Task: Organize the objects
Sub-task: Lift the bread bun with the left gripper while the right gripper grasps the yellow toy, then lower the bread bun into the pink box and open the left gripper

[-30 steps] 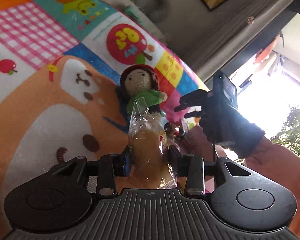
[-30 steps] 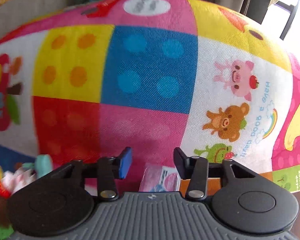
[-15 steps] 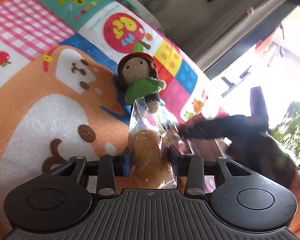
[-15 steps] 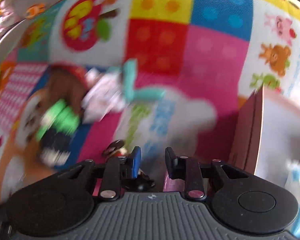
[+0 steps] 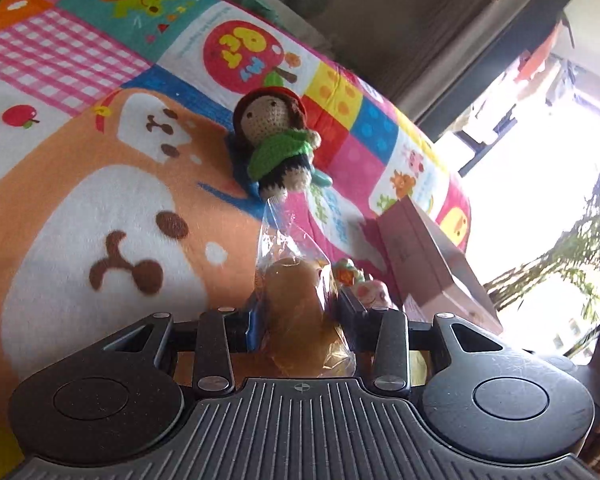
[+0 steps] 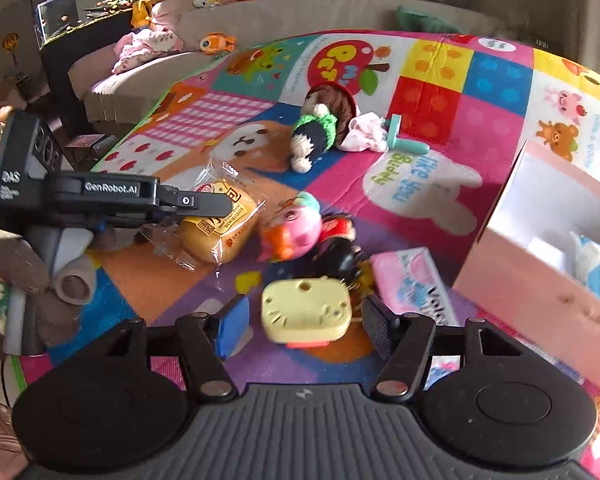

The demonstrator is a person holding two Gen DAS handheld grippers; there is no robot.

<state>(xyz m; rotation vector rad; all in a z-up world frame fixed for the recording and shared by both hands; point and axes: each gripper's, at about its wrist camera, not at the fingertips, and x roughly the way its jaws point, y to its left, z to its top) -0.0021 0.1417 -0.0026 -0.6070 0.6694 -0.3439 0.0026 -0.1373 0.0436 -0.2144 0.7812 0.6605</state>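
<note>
- The left tool (image 5: 298,320) is closed on a wrapped bread bun (image 5: 300,320), its pads pressing the clear wrapper on both sides, low over the orange patch of the play mat (image 5: 80,208).
- The right tool (image 6: 300,320) has its jaws opening, gripping nothing; a pale yellow cat-shaped toy (image 6: 306,314) lies on the mat between them.
- The pink cardboard box (image 6: 540,280) stands at the mat's right edge.
- A crochet doll (image 6: 320,128) lies near the mat's middle.

The pink box (image 6: 540,280) runs off the right edge, its contents partly hidden. The yellow toy (image 6: 305,312) is blurred. The wrapped bun's (image 5: 300,312) lower end hides behind the left gripper (image 5: 300,320).
</note>
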